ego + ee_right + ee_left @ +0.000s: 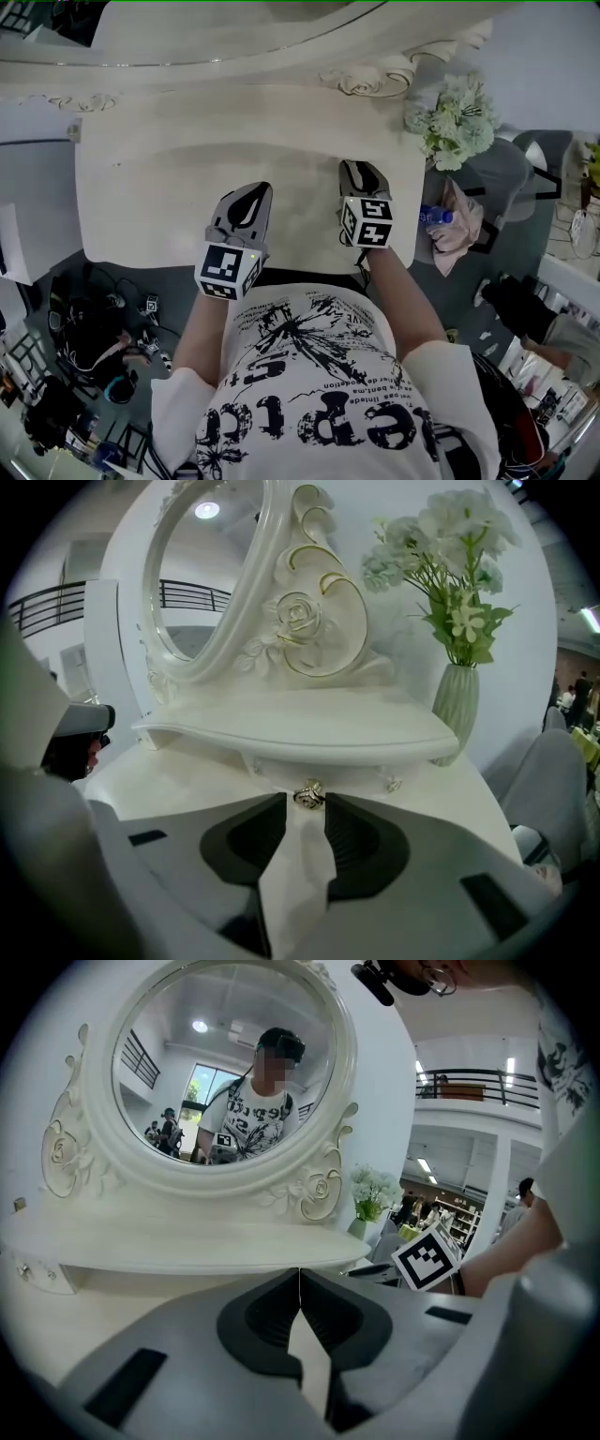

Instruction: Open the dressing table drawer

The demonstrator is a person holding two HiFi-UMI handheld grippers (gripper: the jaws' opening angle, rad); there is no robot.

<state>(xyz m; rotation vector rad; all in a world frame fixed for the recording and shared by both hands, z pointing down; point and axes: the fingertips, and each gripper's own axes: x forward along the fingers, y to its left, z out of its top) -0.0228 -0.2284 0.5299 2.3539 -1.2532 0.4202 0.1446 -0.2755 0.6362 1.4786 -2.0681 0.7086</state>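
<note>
The white dressing table (159, 178) has a raised shelf (300, 731) under its oval mirror (225, 1063). Below the shelf a small drawer front carries a gold rosette knob (309, 795); the drawer looks closed. My right gripper (306, 806) is open, and the knob sits just ahead of the gap between its tips, with the pads apart from it. In the head view this right gripper (356, 171) hovers over the tabletop's right part. My left gripper (300, 1279) is shut with nothing in it, and in the head view this left gripper (251, 193) is over the tabletop's front middle.
A ribbed vase of white flowers (455, 714) stands at the table's right end, close to the right of the knob. A second small knob (394, 784) is beside the first. A chair with a pink cloth (459, 232) and a water bottle (434, 217) is right of the table. Cables and gear (84, 328) lie on the floor at left.
</note>
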